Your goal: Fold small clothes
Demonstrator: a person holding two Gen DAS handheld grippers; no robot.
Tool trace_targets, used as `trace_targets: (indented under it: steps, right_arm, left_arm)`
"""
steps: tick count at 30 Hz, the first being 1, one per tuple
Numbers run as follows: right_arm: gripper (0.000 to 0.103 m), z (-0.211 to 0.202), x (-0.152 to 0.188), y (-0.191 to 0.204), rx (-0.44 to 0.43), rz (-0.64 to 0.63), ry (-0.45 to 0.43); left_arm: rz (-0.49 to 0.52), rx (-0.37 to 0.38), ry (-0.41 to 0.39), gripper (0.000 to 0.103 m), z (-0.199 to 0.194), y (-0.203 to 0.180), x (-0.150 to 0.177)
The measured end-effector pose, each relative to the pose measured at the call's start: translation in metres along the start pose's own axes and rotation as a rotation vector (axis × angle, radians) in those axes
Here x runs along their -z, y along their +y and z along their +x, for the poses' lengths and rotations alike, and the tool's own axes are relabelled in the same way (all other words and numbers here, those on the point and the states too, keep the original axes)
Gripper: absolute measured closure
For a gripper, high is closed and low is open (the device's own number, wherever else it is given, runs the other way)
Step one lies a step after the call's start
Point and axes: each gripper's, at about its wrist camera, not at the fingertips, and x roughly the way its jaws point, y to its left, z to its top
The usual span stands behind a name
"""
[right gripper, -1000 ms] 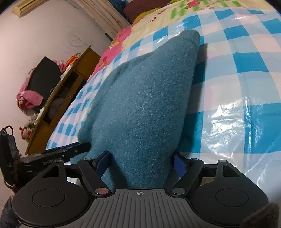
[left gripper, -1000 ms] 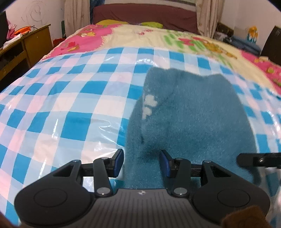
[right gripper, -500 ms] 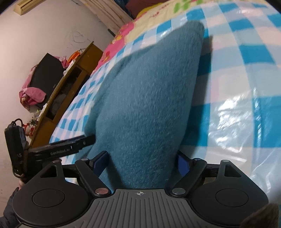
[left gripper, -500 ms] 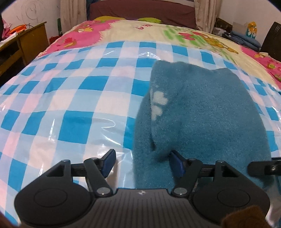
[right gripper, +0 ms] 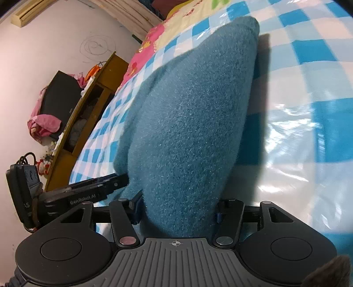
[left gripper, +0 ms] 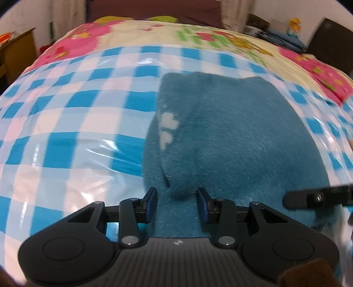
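A fuzzy teal garment [left gripper: 231, 136] with small white marks lies on a blue-and-white checked plastic sheet [left gripper: 66, 136] on a bed. My left gripper [left gripper: 177, 204] is open, its jaws standing either side of the garment's near edge. My right gripper [right gripper: 176, 212] is open wide around the garment's [right gripper: 189, 123] near end, and the cloth fills the gap and hides its fingertips. The right gripper's finger [left gripper: 317, 196] shows at the right of the left wrist view; the left gripper's body [right gripper: 83, 194] shows at the left of the right wrist view.
A flowered pink and cream bedspread [left gripper: 154, 31] covers the far half of the bed. A wooden desk [right gripper: 88, 106] with clutter stands by the wall left of the bed. A dark headboard [left gripper: 154, 8] is at the far end.
The left jaws widened, then narrowed somewhat around the garment's near edge. The right gripper has pushed further onto the garment, and the cloth now covers more of its jaws.
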Motion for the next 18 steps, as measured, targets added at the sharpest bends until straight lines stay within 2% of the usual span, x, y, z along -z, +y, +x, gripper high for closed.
trace_targets:
  steps: [4, 7, 11, 15, 18]
  right_arm:
    - [0.047, -0.033, 0.017, -0.014, 0.044, 0.012, -0.001]
    - [0.04, -0.052, 0.025, -0.022, 0.126, -0.01, 0.011]
    - [0.038, -0.072, 0.023, -0.014, 0.183, -0.046, -0.023]
    - [0.038, -0.097, 0.022, 0.012, 0.349, -0.191, -0.12]
    - [0.038, -0.109, 0.018, 0.025, 0.39, -0.244, -0.204]
  left_arm:
    - [0.037, 0.083, 0.026, 0.061, -0.005, -0.031, 0.017]
    - [0.08, 0.104, 0.036, 0.061, -0.008, -0.055, 0.029]
    - [0.106, 0.066, 0.008, 0.061, -0.023, -0.06, 0.026]
    - [0.124, 0.013, -0.045, 0.061, -0.049, -0.05, 0.016]
    - [0.141, -0.025, -0.108, 0.061, -0.056, -0.05, 0.002]
